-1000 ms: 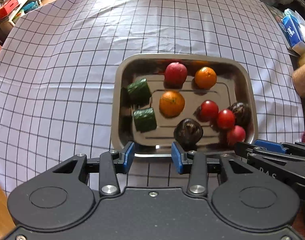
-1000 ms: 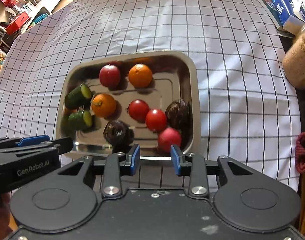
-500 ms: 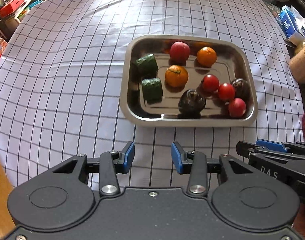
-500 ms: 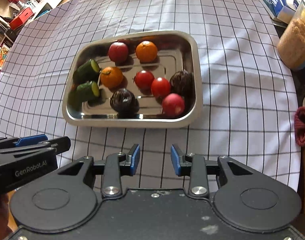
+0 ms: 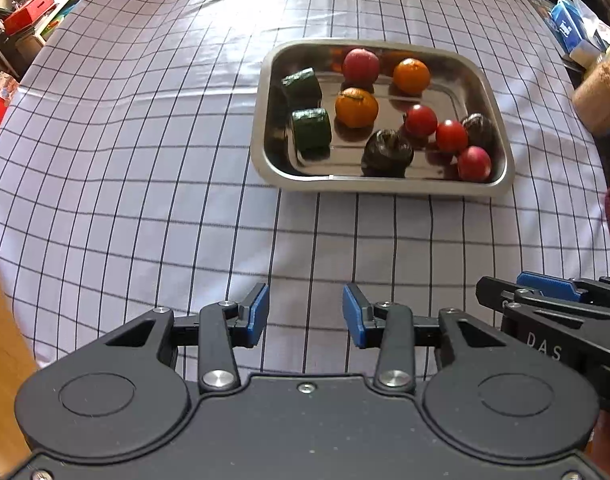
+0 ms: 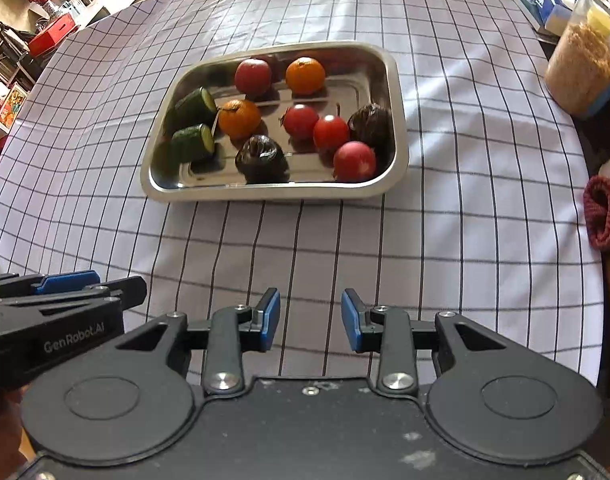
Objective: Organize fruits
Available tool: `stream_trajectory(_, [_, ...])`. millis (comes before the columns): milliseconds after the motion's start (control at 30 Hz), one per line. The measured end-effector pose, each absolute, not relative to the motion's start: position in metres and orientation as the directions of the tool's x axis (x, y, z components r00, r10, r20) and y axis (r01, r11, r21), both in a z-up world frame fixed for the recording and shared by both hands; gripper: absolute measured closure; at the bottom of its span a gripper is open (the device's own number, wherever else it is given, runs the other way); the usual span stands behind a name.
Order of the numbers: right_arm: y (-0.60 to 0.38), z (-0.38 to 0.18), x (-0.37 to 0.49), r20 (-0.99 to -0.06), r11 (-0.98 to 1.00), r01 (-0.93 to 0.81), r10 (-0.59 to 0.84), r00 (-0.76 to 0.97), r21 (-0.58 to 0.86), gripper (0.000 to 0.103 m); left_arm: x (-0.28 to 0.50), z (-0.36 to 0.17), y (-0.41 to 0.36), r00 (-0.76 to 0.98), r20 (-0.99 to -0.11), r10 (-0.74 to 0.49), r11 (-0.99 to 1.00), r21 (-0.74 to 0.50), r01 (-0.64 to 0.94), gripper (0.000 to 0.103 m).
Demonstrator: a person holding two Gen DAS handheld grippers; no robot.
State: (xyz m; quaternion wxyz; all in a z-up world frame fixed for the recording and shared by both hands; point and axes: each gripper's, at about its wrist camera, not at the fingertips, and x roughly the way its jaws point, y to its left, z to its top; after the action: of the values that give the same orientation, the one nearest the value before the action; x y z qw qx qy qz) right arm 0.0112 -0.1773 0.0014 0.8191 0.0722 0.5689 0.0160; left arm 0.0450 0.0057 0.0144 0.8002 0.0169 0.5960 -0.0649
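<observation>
**Both grippers side by side, nothing held**

The left gripper [image 5: 305, 314] tilts steeply downward, its blue pads [image 5: 258, 312] parted with only air between them. Just to its right sits the right gripper [image 6: 310, 320], angled down the same way, its jaws a touch narrower and gripping nothing. The two black bodies hang close together, level with each other.

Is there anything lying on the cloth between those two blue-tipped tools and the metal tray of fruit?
Nothing visible. Between the left tool, the right tool and the tray lies only bare checked tablecloth. Both tools are empty, with a gap between their pads. The jar and red knitted thing sit off to the right side.
</observation>
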Motion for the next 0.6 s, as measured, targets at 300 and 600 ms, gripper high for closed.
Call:
stream_trajectory(300, [-0.166, 0.003, -0.011, -0.929, 0.990, 0.044, 0.109, 0.353, 0.133, 0.067, 0.026, 0.011, 0.015, 0.295, -0.952, -0.083, 0.991, -0.048, 0.125, 0.054])
stream_trajectory(600, [-0.157, 0.008, -0.018, -0.922, 0.990, 0.032, 0.116, 0.369, 0.138, 0.067, 0.018, 0.012, 0.021, 0.308, -0.947, -0.092, 0.990, -0.055, 0.126, 0.054])
